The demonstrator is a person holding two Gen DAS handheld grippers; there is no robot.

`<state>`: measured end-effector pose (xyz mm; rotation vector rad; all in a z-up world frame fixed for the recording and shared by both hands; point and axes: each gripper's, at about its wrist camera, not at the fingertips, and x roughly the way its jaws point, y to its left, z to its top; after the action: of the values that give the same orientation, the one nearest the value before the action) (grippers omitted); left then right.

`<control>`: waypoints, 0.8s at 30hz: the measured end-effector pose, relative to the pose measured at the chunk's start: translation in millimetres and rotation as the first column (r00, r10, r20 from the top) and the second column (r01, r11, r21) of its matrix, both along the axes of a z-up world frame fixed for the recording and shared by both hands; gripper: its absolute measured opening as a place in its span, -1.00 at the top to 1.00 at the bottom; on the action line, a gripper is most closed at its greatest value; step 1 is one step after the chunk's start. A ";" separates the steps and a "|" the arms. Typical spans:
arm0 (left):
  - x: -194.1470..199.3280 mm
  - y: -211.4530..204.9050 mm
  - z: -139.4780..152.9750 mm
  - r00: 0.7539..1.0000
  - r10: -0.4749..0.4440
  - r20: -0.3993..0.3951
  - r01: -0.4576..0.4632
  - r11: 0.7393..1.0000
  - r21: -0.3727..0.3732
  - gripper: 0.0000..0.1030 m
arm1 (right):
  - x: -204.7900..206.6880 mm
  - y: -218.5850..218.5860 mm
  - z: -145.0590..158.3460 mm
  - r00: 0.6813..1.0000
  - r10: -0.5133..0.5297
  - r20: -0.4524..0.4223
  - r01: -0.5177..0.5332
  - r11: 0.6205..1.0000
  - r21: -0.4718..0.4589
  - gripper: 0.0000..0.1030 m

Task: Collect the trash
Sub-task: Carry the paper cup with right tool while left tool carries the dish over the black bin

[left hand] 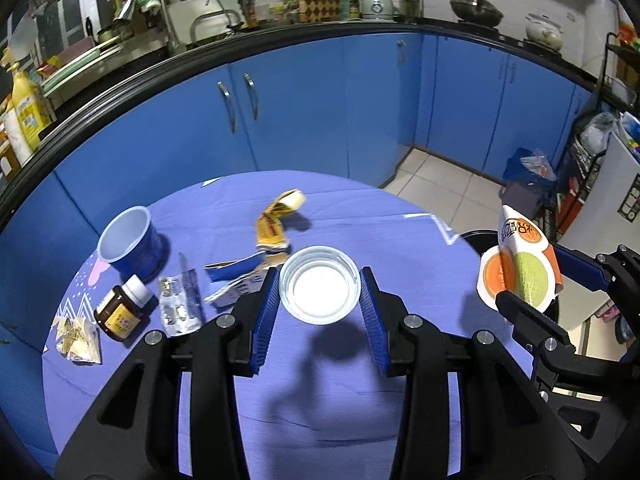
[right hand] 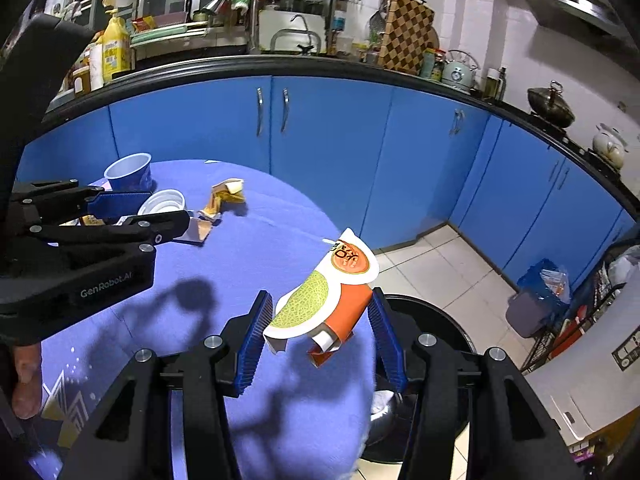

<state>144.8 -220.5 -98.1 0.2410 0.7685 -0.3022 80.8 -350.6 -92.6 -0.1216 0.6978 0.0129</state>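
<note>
The left tool point(left hand: 320, 300) is clamped on a small round clear plastic cup with a white inside point(left hand: 319, 285), its blue ribbed pads pressed against the cup's two sides, and holds it raised above the purple cloth-covered round table point(left hand: 320, 392). The right tool point(right hand: 320, 332) grips a crushed orange and white paper carton printed with a green melon point(right hand: 320, 300) between its pads, lifted over the table's right edge, where a black round bin point(right hand: 432, 320) stands on the tiled floor just beside the table.

Behind the left tool, towards the table's far edge, lies a crumpled yellow and orange wrapper point(left hand: 276, 224), and nearer, a flattened blue and white carton point(left hand: 236, 276). Towards the left edge stand a blue paper cup with a white inside point(left hand: 128, 244) and a brown glass bottle with a white cap point(left hand: 122, 308), with a clear foil blister pack point(left hand: 180, 304) just beside the bottle. A small crumpled clear wrapper point(left hand: 78, 340) lies at the near left edge.
</note>
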 end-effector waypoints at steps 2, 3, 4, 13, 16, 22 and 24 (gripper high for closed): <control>-3.5 -5.9 2.5 1.000 -0.012 0.004 0.012 1.000 0.002 0.20 | -4.8 -6.4 2.2 1.000 -0.008 0.005 0.008 1.000 -0.001 0.05; -5.1 -9.0 3.6 1.000 -0.017 0.006 0.017 1.000 0.002 0.20 | -6.9 -9.2 3.3 1.000 -0.013 0.009 0.013 1.000 -0.001 0.05; -7.2 -13.3 5.2 1.000 -0.024 0.008 0.024 1.000 0.002 0.20 | -9.3 -13.0 4.6 1.000 -0.018 0.012 0.018 1.000 -0.001 0.05; -18.4 -44.3 16.3 0.996 -0.080 0.030 0.079 0.997 0.014 0.20 | -24.8 -38.8 12.0 0.997 -0.065 0.036 0.065 0.998 0.007 0.05; -20.0 -54.9 20.9 0.995 -0.095 0.041 0.094 0.995 0.016 0.20 | -27.9 -46.7 14.4 0.996 -0.081 0.044 0.081 0.997 0.011 0.05; -18.7 -70.3 28.9 0.992 -0.107 0.060 0.106 0.994 0.012 0.20 | -28.4 -64.1 20.1 0.992 -0.111 0.063 0.110 0.994 0.021 0.04; -17.0 -74.8 31.2 0.992 -0.110 0.063 0.110 0.994 0.010 0.20 | -27.8 -69.2 21.9 0.991 -0.117 0.069 0.115 0.993 0.027 0.04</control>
<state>127.8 -295.3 -67.0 0.2989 0.6945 -0.3945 53.0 -419.9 -70.7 -0.0591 0.6328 -0.0947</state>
